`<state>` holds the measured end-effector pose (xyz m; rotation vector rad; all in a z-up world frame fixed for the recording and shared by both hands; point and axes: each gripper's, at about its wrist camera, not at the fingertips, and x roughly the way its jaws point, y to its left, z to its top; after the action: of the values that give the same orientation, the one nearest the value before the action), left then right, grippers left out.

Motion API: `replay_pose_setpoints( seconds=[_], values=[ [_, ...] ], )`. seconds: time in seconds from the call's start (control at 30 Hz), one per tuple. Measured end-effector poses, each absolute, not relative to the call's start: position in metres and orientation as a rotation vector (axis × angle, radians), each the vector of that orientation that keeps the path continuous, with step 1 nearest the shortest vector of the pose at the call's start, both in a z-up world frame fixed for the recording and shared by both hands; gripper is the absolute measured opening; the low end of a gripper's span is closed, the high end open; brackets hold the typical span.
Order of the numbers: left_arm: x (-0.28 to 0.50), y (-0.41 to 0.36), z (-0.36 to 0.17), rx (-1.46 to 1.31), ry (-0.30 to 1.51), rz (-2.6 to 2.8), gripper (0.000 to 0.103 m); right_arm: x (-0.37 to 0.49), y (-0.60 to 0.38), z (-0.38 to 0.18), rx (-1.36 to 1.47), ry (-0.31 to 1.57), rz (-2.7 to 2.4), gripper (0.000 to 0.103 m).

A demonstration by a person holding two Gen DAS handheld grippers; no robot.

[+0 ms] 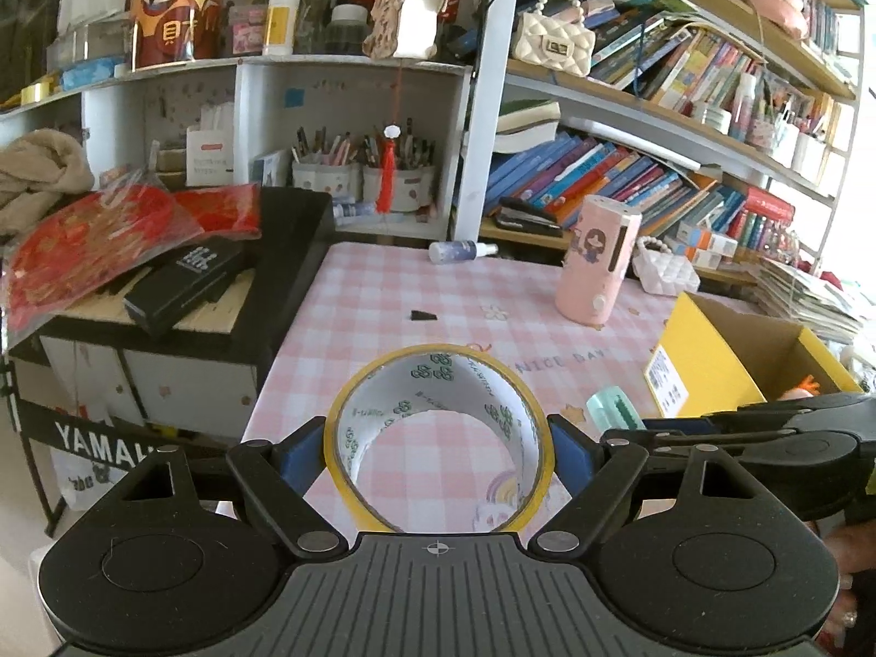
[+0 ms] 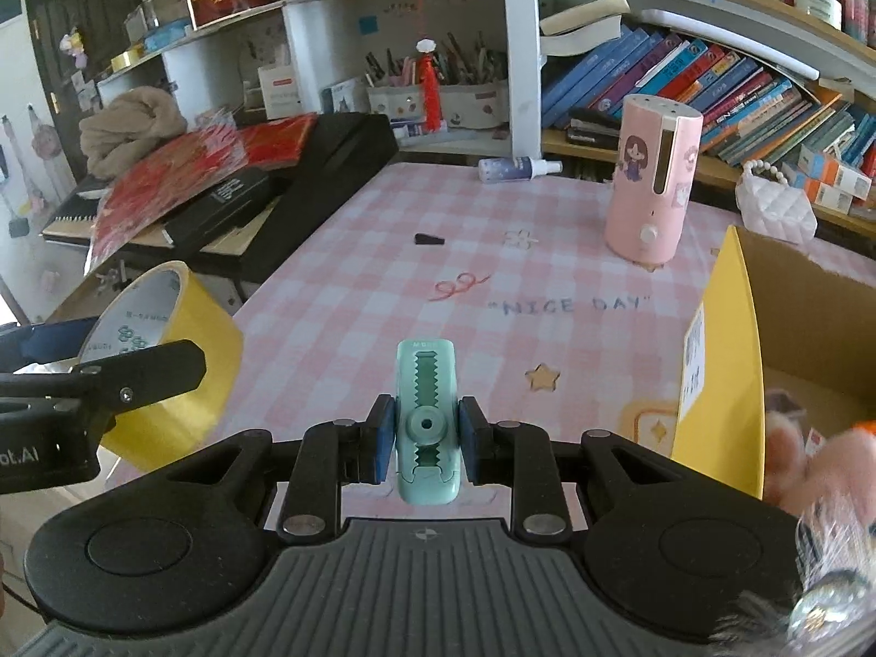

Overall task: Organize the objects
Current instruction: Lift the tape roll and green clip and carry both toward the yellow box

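Observation:
My left gripper (image 1: 438, 446) is shut on a roll of yellow tape (image 1: 350, 471), held on its outer sides above the pink checked table (image 1: 383, 295). The tape also shows at the left of the right wrist view (image 2: 186, 339), with the left gripper (image 2: 104, 378) around it. My right gripper (image 2: 426, 441) is shut on a mint-green correction tape dispenser (image 2: 427, 416), held above the table. The dispenser's tip and the right gripper's fingers (image 1: 739, 427) show at the right of the left wrist view. A yellow cardboard box (image 2: 728, 361) stands open at the right.
A pink humidifier (image 2: 651, 186) stands mid-table, a small spray bottle (image 2: 517, 168) lies at the far edge, a small black piece (image 2: 428, 240) lies on the cloth. A black keyboard case with red packets (image 2: 219, 175) borders the left. Bookshelves behind. A plush toy (image 2: 810, 465) sits in the box.

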<state>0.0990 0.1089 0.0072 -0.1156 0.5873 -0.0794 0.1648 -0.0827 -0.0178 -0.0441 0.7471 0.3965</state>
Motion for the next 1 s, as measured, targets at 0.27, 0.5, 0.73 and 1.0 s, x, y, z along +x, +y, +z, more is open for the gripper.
replay_pose_setpoints(
  seconds=[0.27,0.5,0.73,1.0],
  values=[
    [0.051,0.114,0.006,-0.105,0.602,-0.097,0.084,0.112,-0.076,-0.021,-0.039,0.754,0.389,0.023],
    [0.019,0.107,0.004,-0.061,0.622,-0.166,0.084,0.064,-0.084,-0.026,0.017,0.764,0.333,0.023],
    [-0.004,0.094,-0.002,-0.033,0.645,-0.258,0.084,0.019,-0.096,-0.033,0.060,0.771,0.253,0.023],
    [-0.017,0.075,0.001,-0.005,0.628,-0.367,0.084,-0.013,-0.120,-0.030,0.108,0.763,0.140,0.023]
  ],
)
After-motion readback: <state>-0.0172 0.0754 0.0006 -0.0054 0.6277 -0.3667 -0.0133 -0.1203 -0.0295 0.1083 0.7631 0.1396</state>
